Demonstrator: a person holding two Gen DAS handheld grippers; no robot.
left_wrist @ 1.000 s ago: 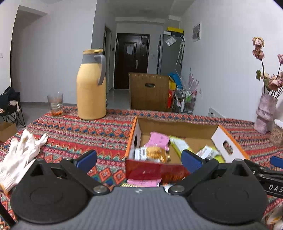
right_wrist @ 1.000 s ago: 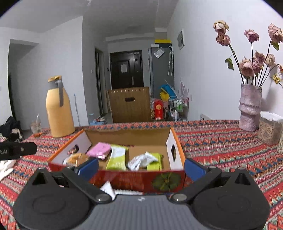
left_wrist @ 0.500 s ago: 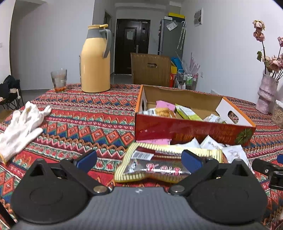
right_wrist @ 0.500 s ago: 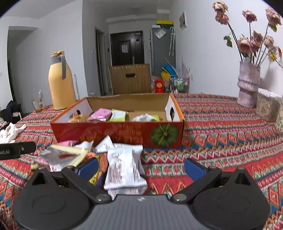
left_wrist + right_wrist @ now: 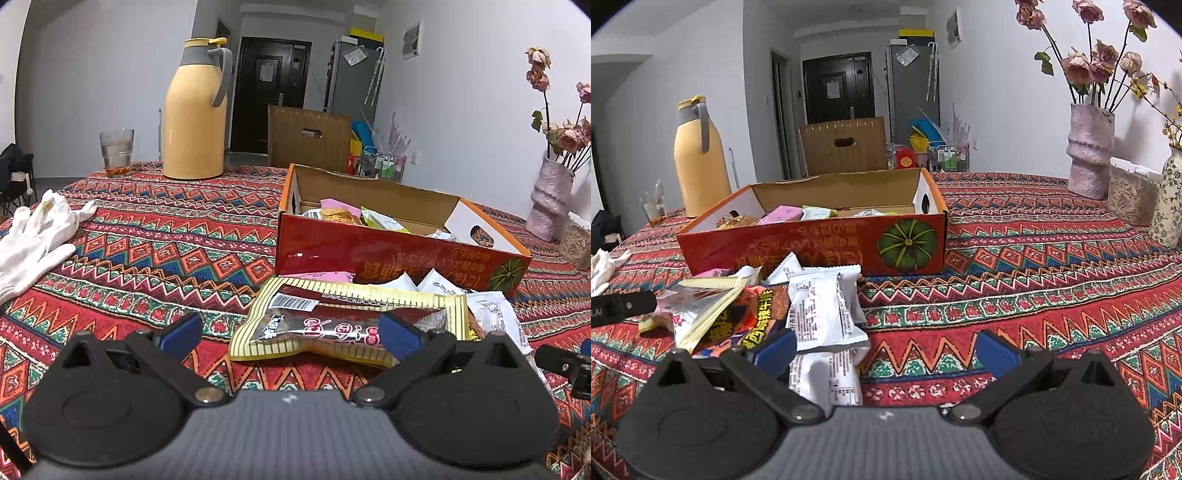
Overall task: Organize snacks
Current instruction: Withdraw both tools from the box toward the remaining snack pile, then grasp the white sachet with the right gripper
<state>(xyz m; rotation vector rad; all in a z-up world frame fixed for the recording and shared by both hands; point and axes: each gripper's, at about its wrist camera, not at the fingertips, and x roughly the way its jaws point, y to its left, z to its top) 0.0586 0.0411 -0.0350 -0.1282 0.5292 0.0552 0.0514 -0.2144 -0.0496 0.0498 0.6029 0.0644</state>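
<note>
Left tool [image 5: 290, 330]: released, jaws spread wide, low over the table [image 5: 155, 236]. The yellow-edged snack packet [image 5: 343, 321] lay flat directly ahead, its right end at the right fingertip; likely the next pick, the spread suiting its width.

Right tool [image 5: 884, 349]: released, jaws wide, nothing held. White wrapped snacks [image 5: 823, 310] lay just ahead and left, one reaching to the left fingertip; an orange-and-black packet [image 5: 753, 317] lay further left beneath a silver-and-yellow one.

Loose pile: gathered just before the near wall of the box, apparently kept close for short transfers.

Red cardboard box [image 5: 820, 243]: open-topped, beyond the pile from both tools; a pink packet [image 5: 781, 214], a green one and others were already inside. Sorting judged partly done.

Further off, left of the left tool: white gloves [image 5: 33, 236]. Beyond them: a drinking glass [image 5: 116, 153] and yellow thermos jug [image 5: 195, 110]. Far right of the right tool: a vase of dried roses [image 5: 1089, 147], clear of the work.
</note>
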